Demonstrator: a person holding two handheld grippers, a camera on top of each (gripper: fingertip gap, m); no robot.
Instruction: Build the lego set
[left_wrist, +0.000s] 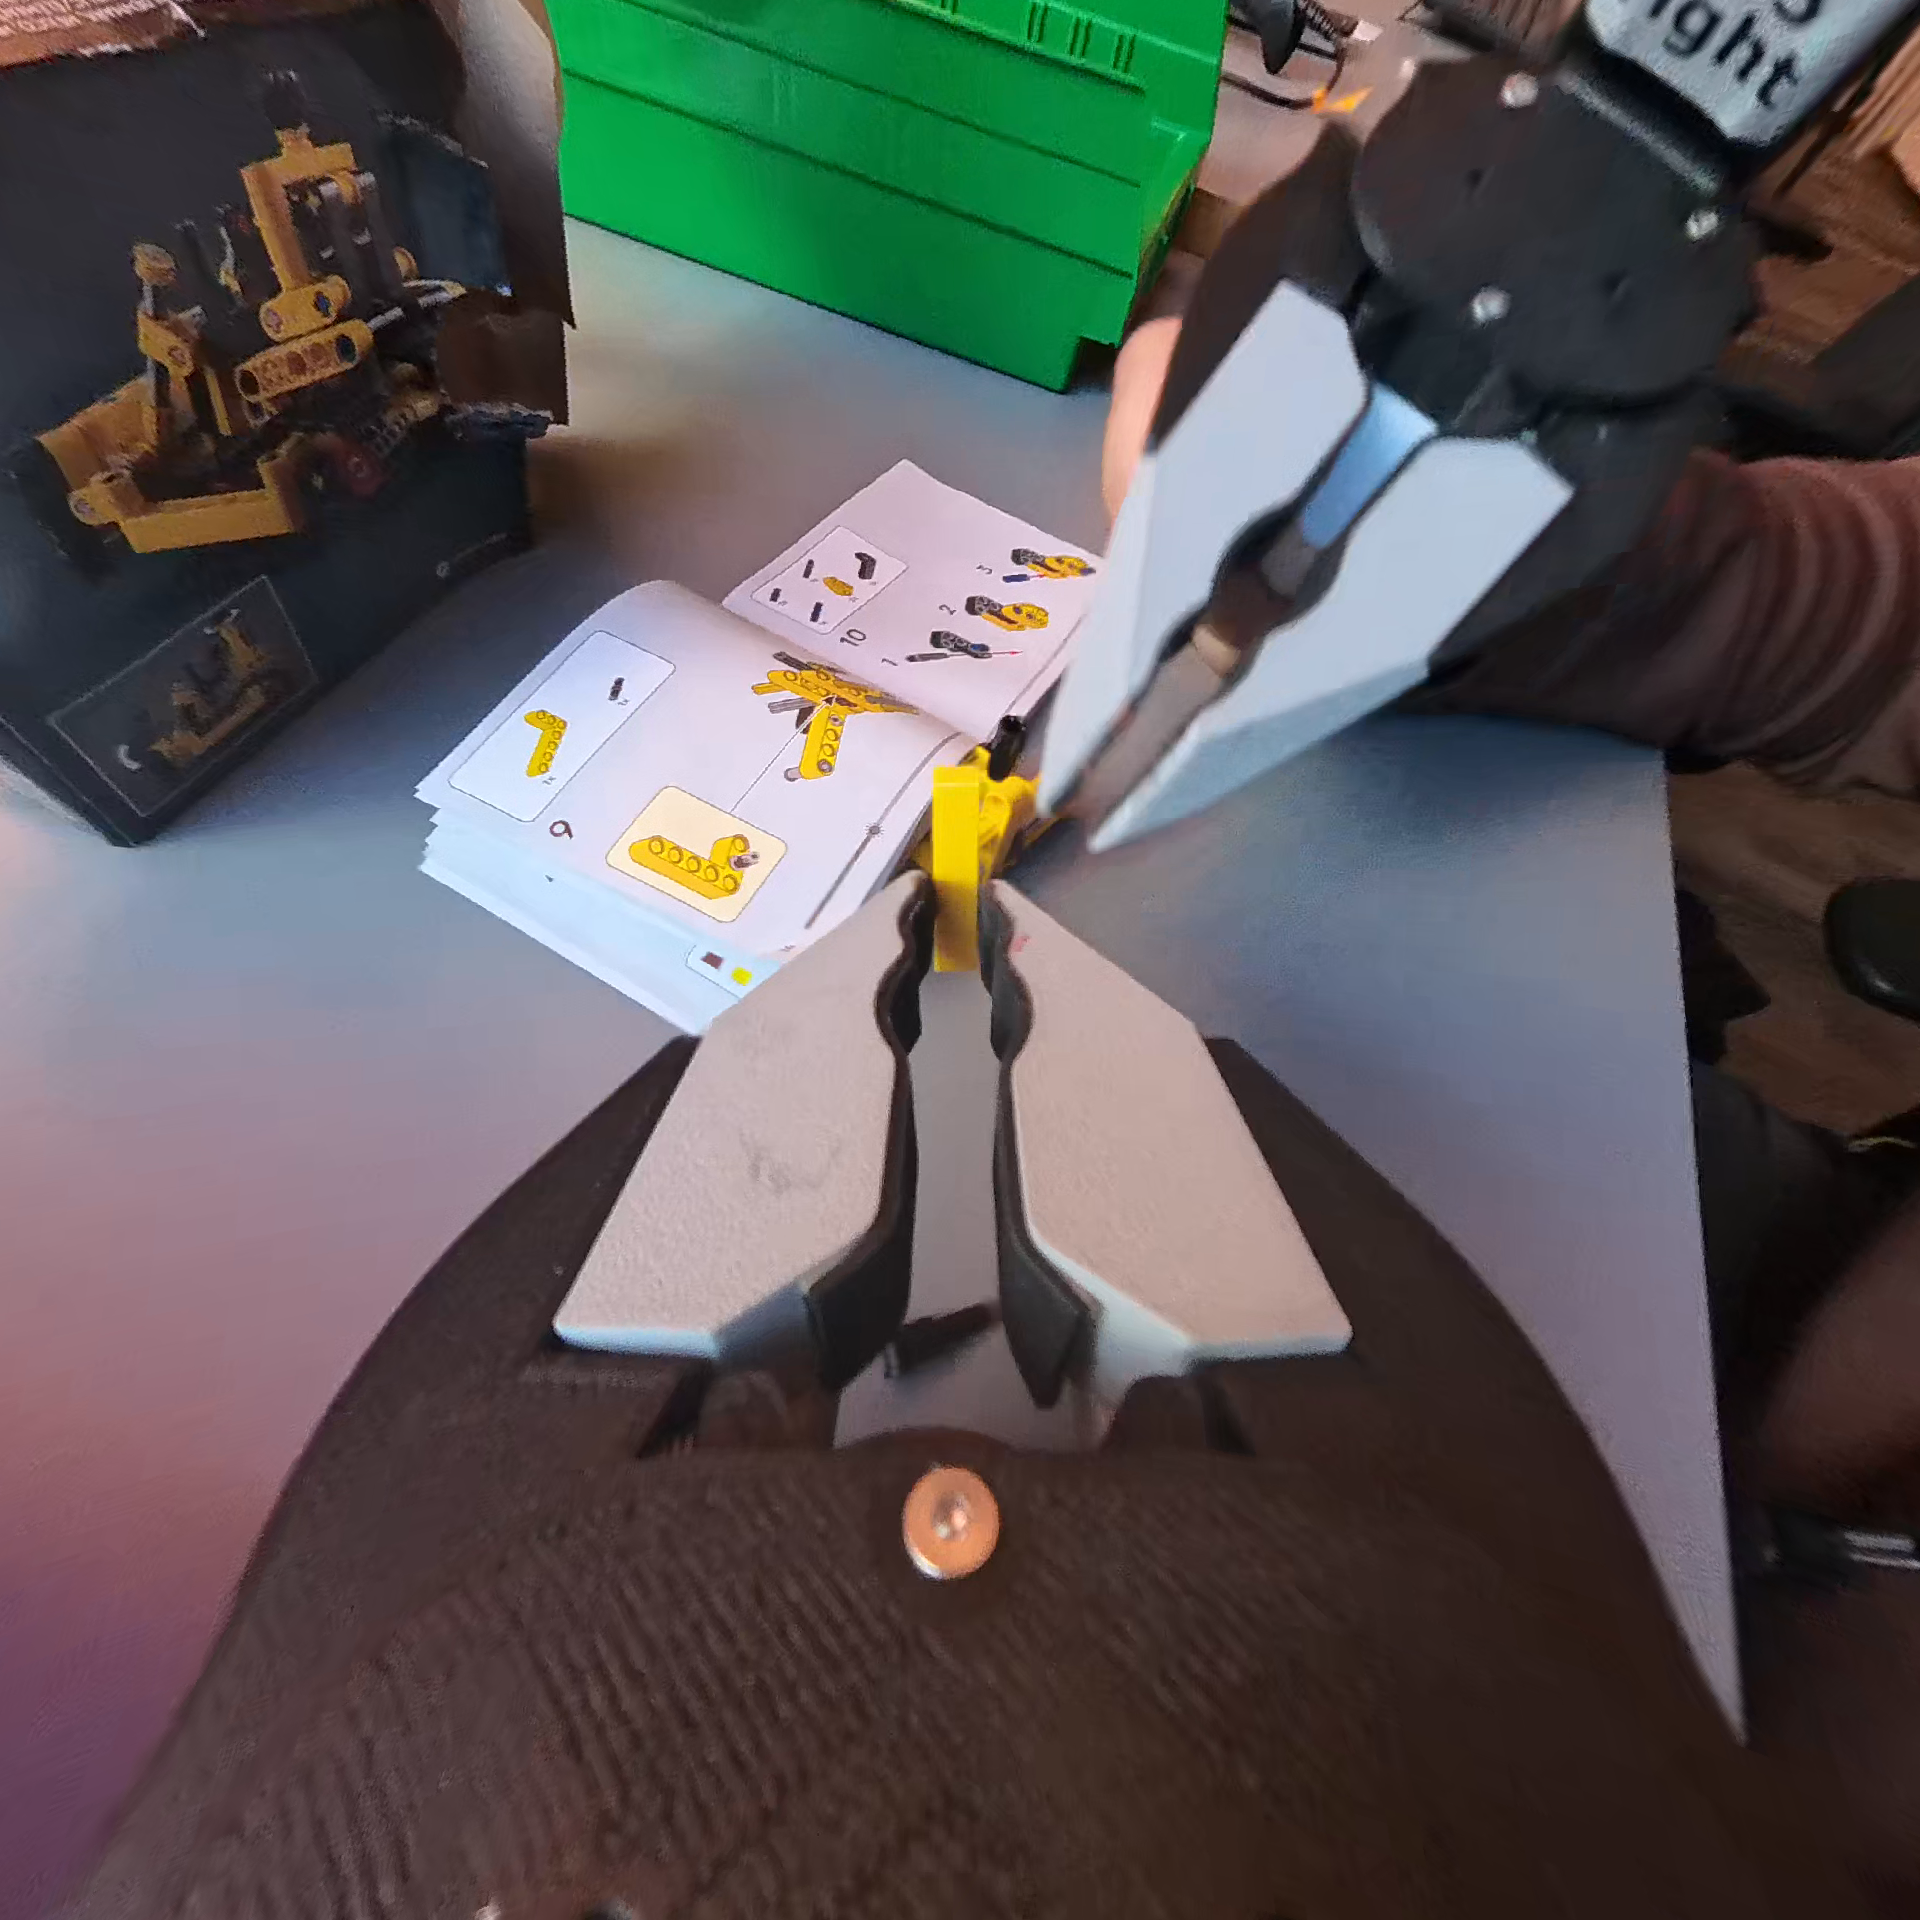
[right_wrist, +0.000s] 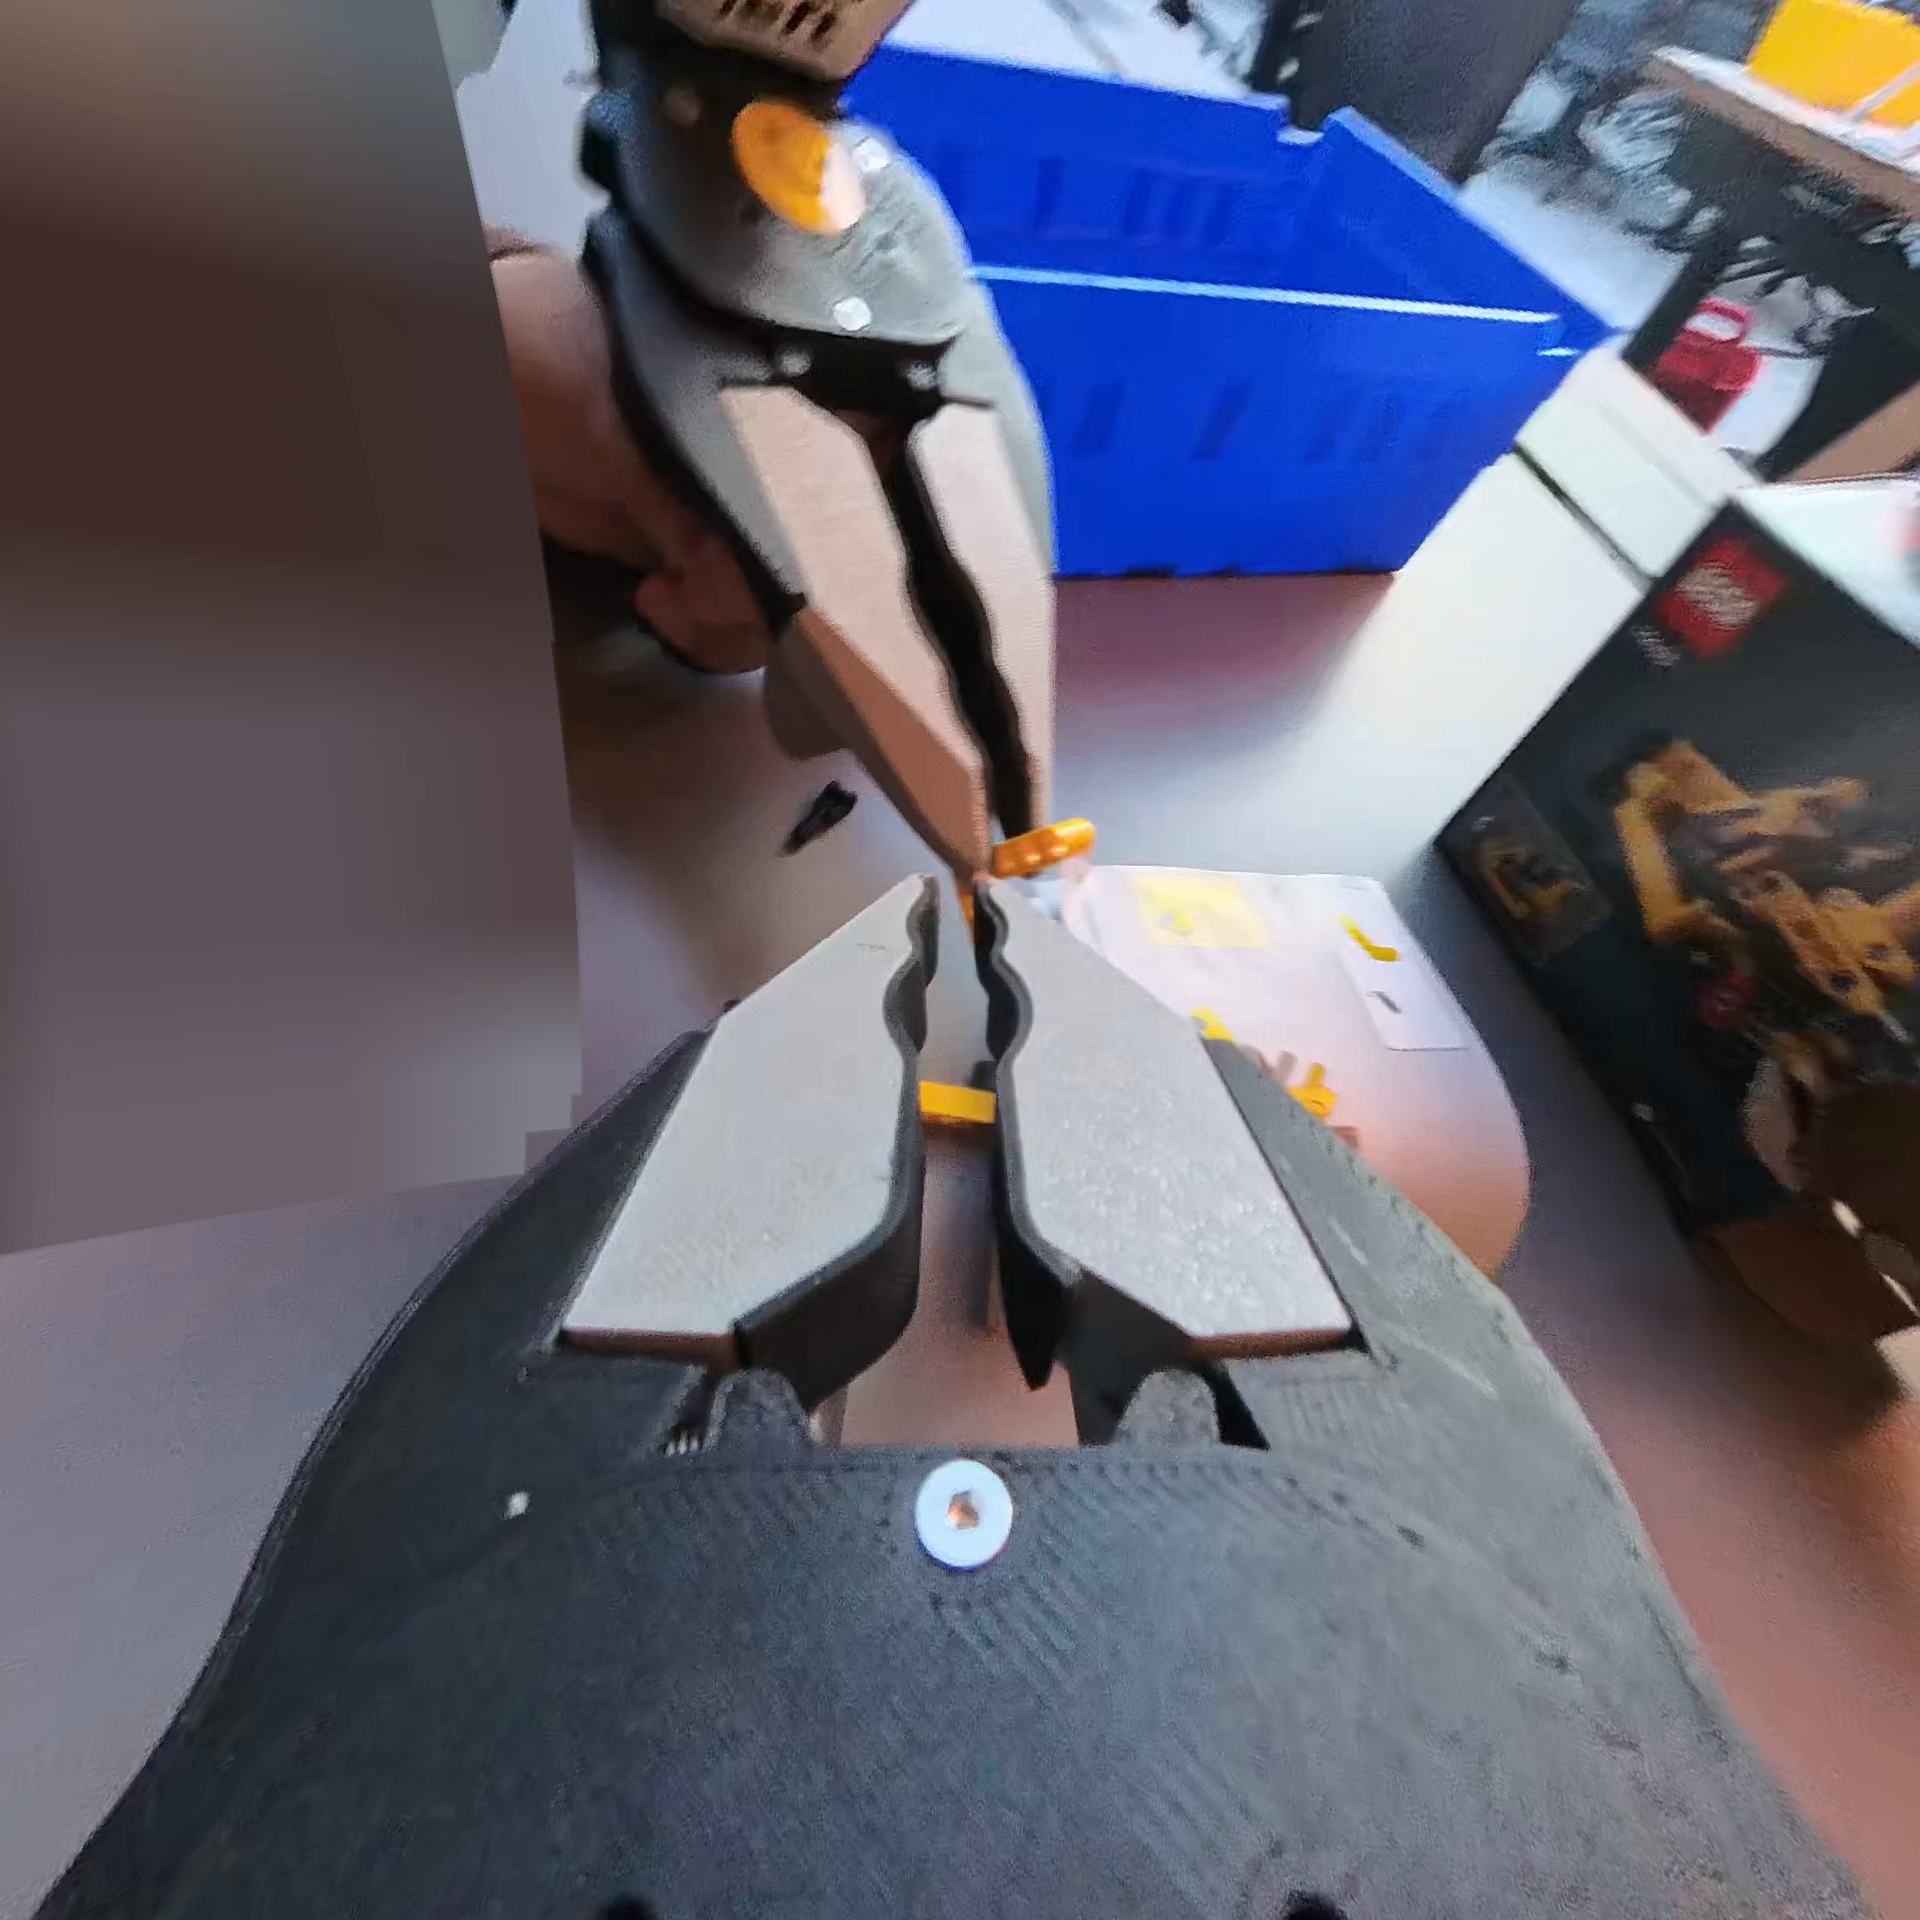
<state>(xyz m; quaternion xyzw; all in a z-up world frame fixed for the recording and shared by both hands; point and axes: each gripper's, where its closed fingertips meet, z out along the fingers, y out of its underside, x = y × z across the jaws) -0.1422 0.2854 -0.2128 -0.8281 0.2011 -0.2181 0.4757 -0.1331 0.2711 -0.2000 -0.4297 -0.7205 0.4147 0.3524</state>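
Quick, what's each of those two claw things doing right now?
Left gripper: closed on a yellow building-toy piece.
Right gripper: fingers nearly together beside that piece; whether it grips anything cannot be told.

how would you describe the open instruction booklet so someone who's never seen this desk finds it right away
Start at the big green bin at the back of the grey table; the booklet lies flat just in front of it, right of the dark toy box. It is the only white, paper thing there, open at pages with yellow part drawings, its near corner by the left gripper that clamps a yellow piece.
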